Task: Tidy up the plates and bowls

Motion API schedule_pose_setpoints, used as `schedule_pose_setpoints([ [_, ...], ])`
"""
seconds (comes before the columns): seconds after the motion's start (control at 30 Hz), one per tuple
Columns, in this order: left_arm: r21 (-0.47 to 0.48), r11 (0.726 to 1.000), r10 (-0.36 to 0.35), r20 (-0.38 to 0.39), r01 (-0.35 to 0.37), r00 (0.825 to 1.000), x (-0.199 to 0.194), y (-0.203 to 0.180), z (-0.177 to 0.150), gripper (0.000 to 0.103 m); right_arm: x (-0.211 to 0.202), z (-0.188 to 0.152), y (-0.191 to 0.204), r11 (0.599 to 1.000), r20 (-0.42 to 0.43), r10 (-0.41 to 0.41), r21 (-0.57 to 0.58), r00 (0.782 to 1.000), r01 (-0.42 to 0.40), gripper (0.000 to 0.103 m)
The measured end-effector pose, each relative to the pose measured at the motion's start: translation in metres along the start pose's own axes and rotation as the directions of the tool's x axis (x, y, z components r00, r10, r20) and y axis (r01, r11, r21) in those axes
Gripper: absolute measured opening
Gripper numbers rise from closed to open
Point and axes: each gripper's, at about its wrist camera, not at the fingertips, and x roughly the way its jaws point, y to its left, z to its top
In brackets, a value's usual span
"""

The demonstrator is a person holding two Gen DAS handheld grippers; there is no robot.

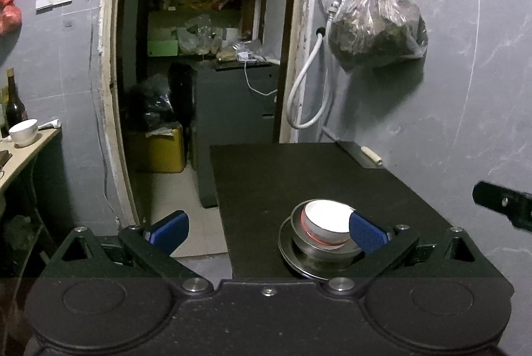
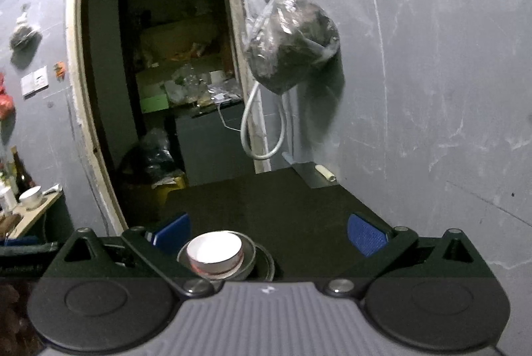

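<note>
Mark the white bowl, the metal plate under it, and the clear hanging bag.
white bowl point(image 1: 327, 216), left wrist view, inside.
metal plate point(image 1: 286, 244), left wrist view, left rim.
clear hanging bag point(image 1: 377, 28), left wrist view, bulging middle.

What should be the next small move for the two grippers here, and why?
Probably back both grippers away from the stack. The white bowl already sits nested in the metal bowl on the metal plate on the black table. The left gripper and right gripper are both open and hold nothing, so the stacking looks done.
</note>
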Motion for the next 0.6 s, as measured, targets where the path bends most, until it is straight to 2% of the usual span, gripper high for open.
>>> schedule_pose_setpoints([
  [0.2,-0.017,1.000,0.019,0.011,-0.019,1.000,-0.013,0.006,-0.006,0.102,-0.017,-0.004,0.011,0.998,-0.011,0.027,-0.053,1.000,-0.028,0.103],
  [0.53,-0.033,0.997,0.062,-0.042,-0.064,0.997,-0.022,-0.009,-0.013,0.102,-0.021,-0.005,0.002,0.996,-0.083,0.061,-0.065,0.995,-0.066,0.103],
  [0.6,-0.031,0.998,0.060,-0.048,-0.061,0.997,-0.027,-0.013,-0.014,0.102,-0.027,-0.006,-0.002,0.995,-0.077,0.073,-0.066,0.994,-0.078,0.103],
])
